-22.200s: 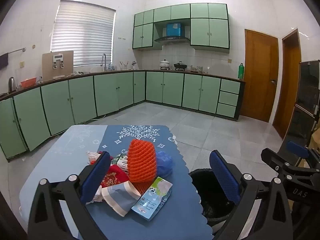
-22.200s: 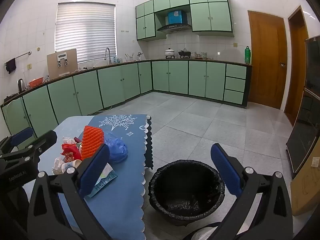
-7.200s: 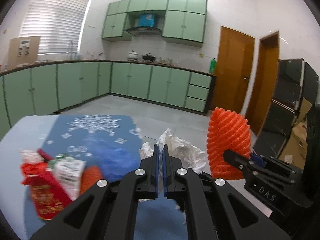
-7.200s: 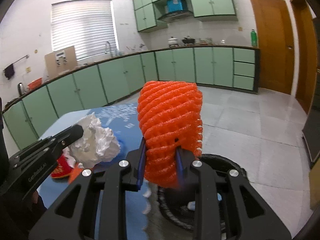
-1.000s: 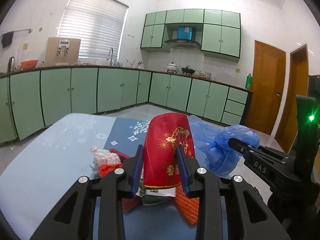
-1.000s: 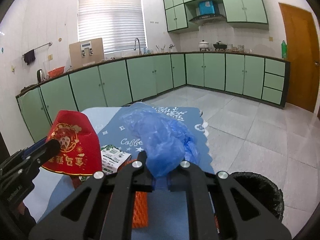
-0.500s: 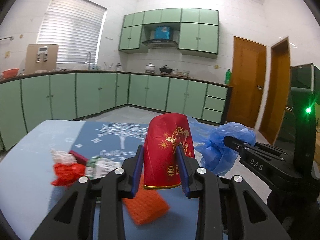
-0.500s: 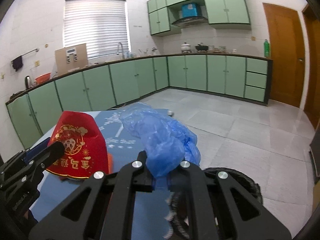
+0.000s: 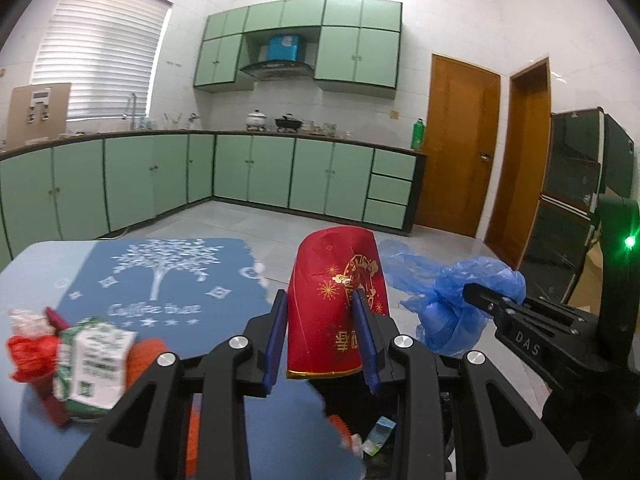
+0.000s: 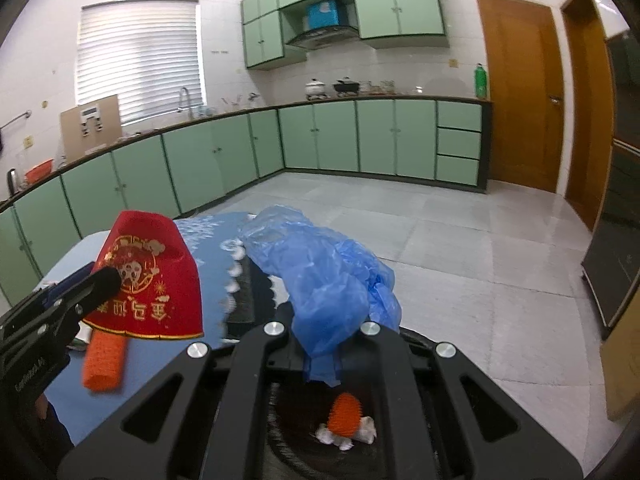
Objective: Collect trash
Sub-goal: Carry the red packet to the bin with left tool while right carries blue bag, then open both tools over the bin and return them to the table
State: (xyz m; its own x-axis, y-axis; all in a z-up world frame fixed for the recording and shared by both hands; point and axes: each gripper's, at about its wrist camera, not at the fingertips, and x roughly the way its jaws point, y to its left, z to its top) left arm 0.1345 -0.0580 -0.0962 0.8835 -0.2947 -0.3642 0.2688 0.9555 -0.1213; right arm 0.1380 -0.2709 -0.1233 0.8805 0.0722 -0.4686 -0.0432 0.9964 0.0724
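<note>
My left gripper (image 9: 322,320) is shut on a red paper packet with gold print (image 9: 334,300), held up over the table's right edge; it also shows in the right wrist view (image 10: 148,280). My right gripper (image 10: 320,332) is shut on a crumpled blue plastic bag (image 10: 324,276), held above the black-lined trash bin (image 10: 420,342). The bag also shows in the left wrist view (image 9: 452,300). In the bin lie an orange foam net (image 10: 347,420) and white tissue (image 10: 366,436).
On the blue tablecloth (image 9: 168,280) lie a green-white wrapper (image 9: 94,368), red scraps (image 9: 26,356) and an orange foam net (image 10: 105,362). Green cabinets (image 9: 260,172) line the far walls. Wooden doors (image 9: 460,152) and a dark cabinet (image 9: 572,196) stand right.
Both grippers have swung right with their loads, from over the table toward the bin. The bin's inside now shows under the right gripper.
</note>
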